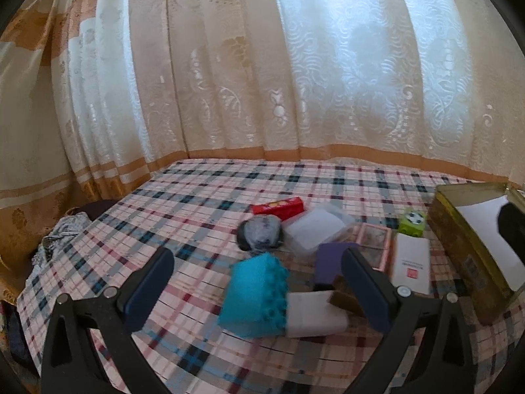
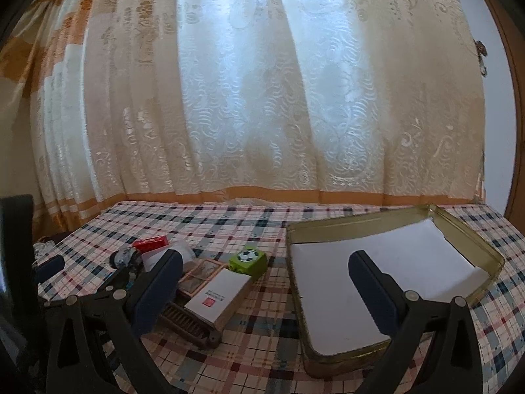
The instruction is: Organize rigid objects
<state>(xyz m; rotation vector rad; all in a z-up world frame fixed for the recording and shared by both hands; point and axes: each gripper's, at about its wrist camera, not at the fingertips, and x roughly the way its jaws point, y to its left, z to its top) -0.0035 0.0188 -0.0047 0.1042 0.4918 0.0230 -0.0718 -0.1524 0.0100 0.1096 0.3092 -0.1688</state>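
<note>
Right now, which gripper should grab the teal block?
Left. The left gripper is open with the teal block sitting right between its fingers. The right gripper is open too, but it faces the tin, and the block isn't in its view.

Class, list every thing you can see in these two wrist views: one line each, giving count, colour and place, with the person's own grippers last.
Tin box: one, gold, open, white-lined, right side of table.
White carton: one, white with red mark, left of the tin.
Green cube: one, football print, behind the carton.
Comb: one, brown, under the carton's near end.
Teal brick: one, studded, centre front.
White block: one, touching the brick's right.
Purple block: one, mid-table.
Clear container: one, translucent, centre.
Red packet: one, furthest back.
Grey-black object: one, blurred.
Tablecloth: one, plaid.
Curtain: cream and orange, behind.
Left gripper: open.
Right gripper: open.
</note>
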